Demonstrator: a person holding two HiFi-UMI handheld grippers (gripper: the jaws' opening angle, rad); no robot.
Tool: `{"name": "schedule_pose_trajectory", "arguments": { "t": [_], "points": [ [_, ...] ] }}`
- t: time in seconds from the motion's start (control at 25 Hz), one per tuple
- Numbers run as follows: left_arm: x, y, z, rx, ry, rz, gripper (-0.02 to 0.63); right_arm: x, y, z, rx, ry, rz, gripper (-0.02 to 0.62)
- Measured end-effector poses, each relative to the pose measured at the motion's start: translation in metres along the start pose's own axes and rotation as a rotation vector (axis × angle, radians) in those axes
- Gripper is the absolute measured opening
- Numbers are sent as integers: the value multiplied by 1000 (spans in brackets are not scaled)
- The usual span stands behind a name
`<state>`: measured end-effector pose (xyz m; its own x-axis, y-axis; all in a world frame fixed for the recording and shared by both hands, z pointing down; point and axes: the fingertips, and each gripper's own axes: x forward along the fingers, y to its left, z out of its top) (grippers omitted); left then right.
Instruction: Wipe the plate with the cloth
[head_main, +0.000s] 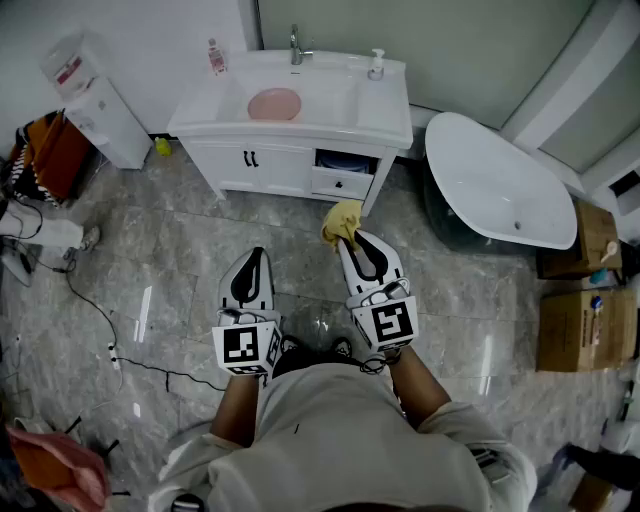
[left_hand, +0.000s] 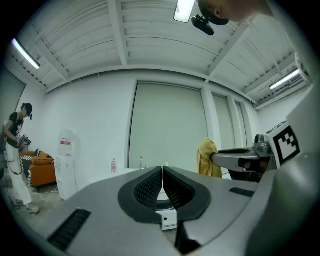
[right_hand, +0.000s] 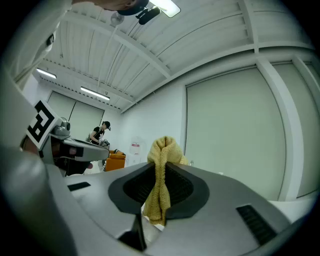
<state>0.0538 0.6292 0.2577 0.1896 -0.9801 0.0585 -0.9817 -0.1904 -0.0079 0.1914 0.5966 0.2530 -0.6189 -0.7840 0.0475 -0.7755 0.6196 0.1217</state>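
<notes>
At the far left of the head view, a white water dispenser (head_main: 100, 112) is seen against the wall. To its right, a white bench (head_main: 388, 112) with a basin is set against the same wall, and a small bottle (head_main: 214, 57) is stood at its back left corner. The pink plate (head_main: 274, 103) is laid in the basin, with the tap (head_main: 296, 45) just behind it.

The left claw (head_main: 257, 254) is held over the marble floor (head_main: 150, 260), well short of the bench and apart from the plate. In the left gripper view, the left claw (left_hand: 162, 168) is seen with its jaws pressed together and nothing between them.

Just to its right, the right claw (head_main: 347, 240) is held a little further forward, pointed toward the bench front. The yellow cloth (head_main: 341, 220) is bunched at its tip. In the right gripper view, the cloth (right_hand: 162, 150) is pinched between the jaws of the right claw (right_hand: 161, 167), with a fold standing above them and the rest hanging below. The cloth is well apart from the plate.

A soap dispenser (head_main: 377, 65) is stood at the back right of the bench. Further right, a white bathtub (head_main: 495, 185) is placed on the floor, and cardboard boxes (head_main: 585, 325) are stacked near the right edge.
</notes>
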Motion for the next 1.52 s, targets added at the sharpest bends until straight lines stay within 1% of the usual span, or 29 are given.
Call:
{"name": "schedule_pose_trajectory", "arguments": {
  "t": [0.16,0.28,0.52,0.64,0.84,0.96,1.16,1.2,1.24,1.28,1.32,1.52],
  "points": [
    [-5,4,-1,-24,-2,10,21,0,4,6,-6,0,0,60],
    [-6,4,-4,-44,8,2,21,0,7,5,-9,8,8,60],
    [-10,3,-14,-35,38,-15,23,-1,16,0,11,19,31,60],
    [-15,6,-20,-31,53,-12,23,-2,23,-7,5,34,44,60],
    [-17,11,-28,-51,81,-18,23,1,25,-11,11,55,45,60],
    [-17,17,-29,-54,83,-18,24,5,30,-13,11,65,45,60],
    [-20,40,-37,-107,80,-1,25,13,45,-17,3,77,41,60],
    [-20,45,-39,-111,83,-3,28,15,47,-17,1,79,38,60],
    [-19,49,-41,-111,86,-9,48,18,50,-17,0,81,33,61],
    [-18,53,-42,-108,89,-17,87,22,52,-17,-3,85,29,61],
    [-16,58,-44,-105,93,-25,109,26,55,-18,-7,88,29,61],
    [-12,80,-50,-82,98,-54,112,51,73,-17,-22,81,18,61]
  ]
}}
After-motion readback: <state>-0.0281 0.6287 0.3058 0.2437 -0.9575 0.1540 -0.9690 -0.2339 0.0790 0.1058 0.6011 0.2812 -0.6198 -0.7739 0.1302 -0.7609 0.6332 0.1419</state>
